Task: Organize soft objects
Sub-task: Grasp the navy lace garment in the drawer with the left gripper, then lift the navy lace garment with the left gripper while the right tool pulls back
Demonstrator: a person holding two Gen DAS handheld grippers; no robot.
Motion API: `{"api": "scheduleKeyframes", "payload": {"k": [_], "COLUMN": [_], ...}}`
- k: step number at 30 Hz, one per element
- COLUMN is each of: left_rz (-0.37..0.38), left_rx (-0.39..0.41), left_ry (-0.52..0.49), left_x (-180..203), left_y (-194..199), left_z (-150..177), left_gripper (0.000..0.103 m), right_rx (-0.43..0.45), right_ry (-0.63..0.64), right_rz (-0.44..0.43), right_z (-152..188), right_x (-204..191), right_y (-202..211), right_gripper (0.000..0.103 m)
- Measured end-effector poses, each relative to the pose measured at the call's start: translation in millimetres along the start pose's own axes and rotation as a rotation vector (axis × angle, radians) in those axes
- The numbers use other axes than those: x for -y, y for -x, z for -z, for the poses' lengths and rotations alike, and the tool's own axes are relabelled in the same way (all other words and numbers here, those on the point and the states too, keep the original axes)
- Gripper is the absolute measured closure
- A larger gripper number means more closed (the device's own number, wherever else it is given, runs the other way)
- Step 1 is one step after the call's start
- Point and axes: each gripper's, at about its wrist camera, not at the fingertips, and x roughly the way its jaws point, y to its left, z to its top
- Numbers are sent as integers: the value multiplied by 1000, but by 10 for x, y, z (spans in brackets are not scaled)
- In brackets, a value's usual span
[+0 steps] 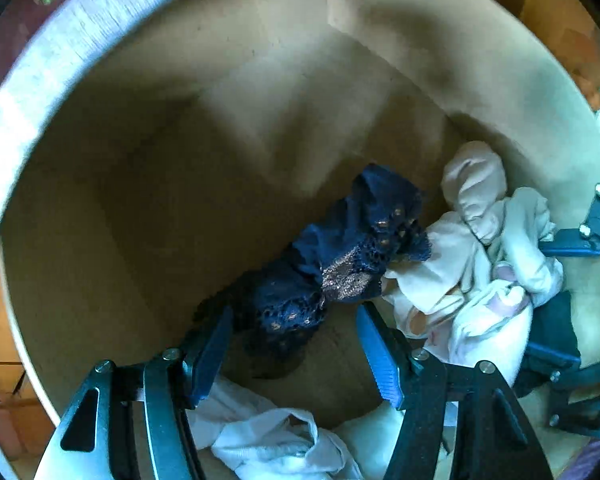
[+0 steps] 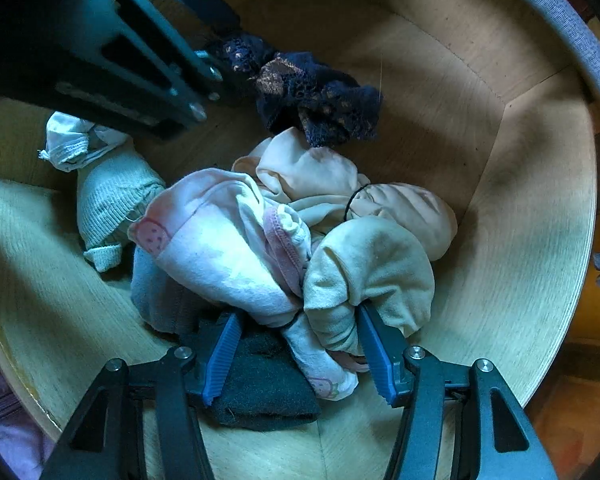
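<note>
Here, unlabelled navy lace garment (image 1: 332,264), wooden bin (image 1: 220,128)

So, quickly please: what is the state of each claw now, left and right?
Left claw: open, around the navy lace garment, not gripping it.
Right claw: open, around the pale clothes pile; a grip cannot be confirmed.
</note>
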Motion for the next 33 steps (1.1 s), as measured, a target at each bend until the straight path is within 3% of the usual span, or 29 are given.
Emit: {"api": "scheduleKeyframes", "payload": {"k": [4,11,23,28,31,33], "left_rz": [-13,-14,37,32,36,38], "left_rx": [-19,-17,28,33,35,36], "left_ry": [37,48,237,267,275,279], "left_x": [-116,-188,-468,-530,-580,-605], "left_y": [-151,-187,-230,-268,-267,-293], "left_z": [-63,-74,93,105,103,124], "left_gripper": [60,74,75,75,75,75], "right_rx": [0,0,9,28,46,60], "right_ry": [0,0,11,8,8,-1], "right_rz": [0,0,14,14,21,64], "right_z": [5,4,8,34,40,47], "right_x": [1,1,-30,-41,-53,-33], "right_y": [2,2,53,134,212,262], "right_gripper": [44,44,41,38,34,18]}}
